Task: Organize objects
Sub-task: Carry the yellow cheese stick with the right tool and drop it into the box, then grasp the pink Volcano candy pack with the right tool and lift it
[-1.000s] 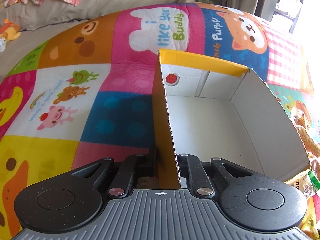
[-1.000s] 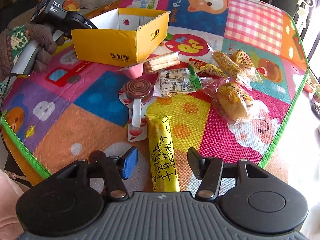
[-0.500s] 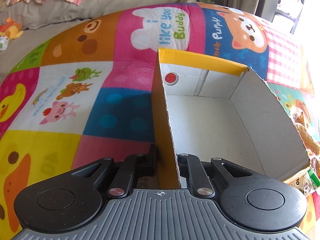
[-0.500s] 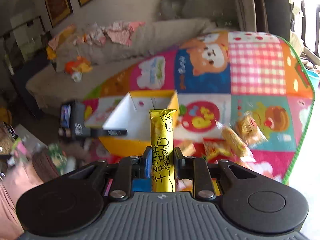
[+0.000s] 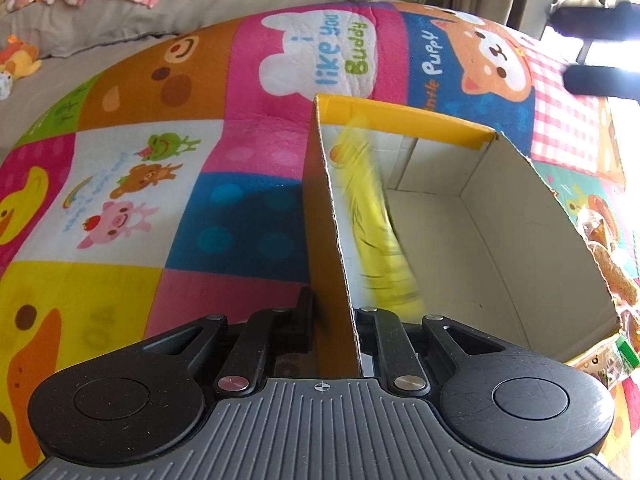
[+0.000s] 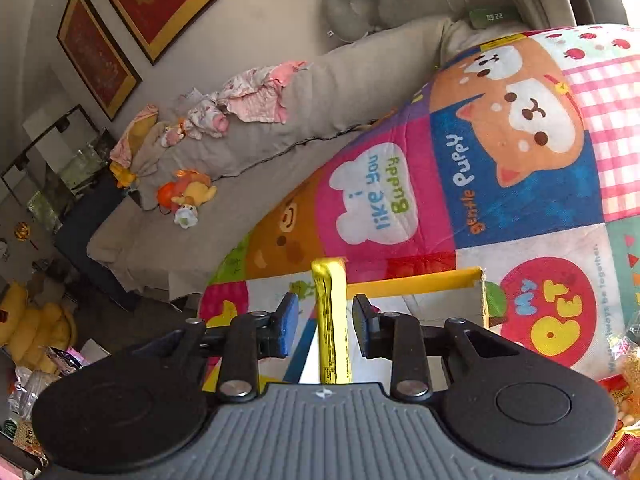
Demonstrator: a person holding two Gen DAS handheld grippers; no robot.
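Observation:
A yellow cardboard box point(image 5: 520, 248) with a white inside stands on the patchwork play mat point(image 5: 248, 60). My left gripper point(image 5: 334, 320) is shut on the box's near left wall, one finger inside and one outside. In the left wrist view a yellow cheese-stick packet point(image 5: 372, 220) shows as a blur inside the box, along that wall. My right gripper point(image 6: 325, 326) hangs above the box rim point(image 6: 420, 280) and its jaws are opening. The packet point(image 6: 330, 280) stands upright between the pads, with a gap on each side.
Several wrapped snacks lie on the mat to the right of the box point(image 5: 608, 256) point(image 6: 628, 360). A grey sofa point(image 6: 280, 120) with clothes and soft toys runs behind the mat. Framed pictures point(image 6: 152, 0) hang on the wall.
My right gripper shut on the cheese-stick packet on the mat, lifted it and carried it over the box, then its jaws parted. The packet now appears inside the box. The left gripper kept its hold.

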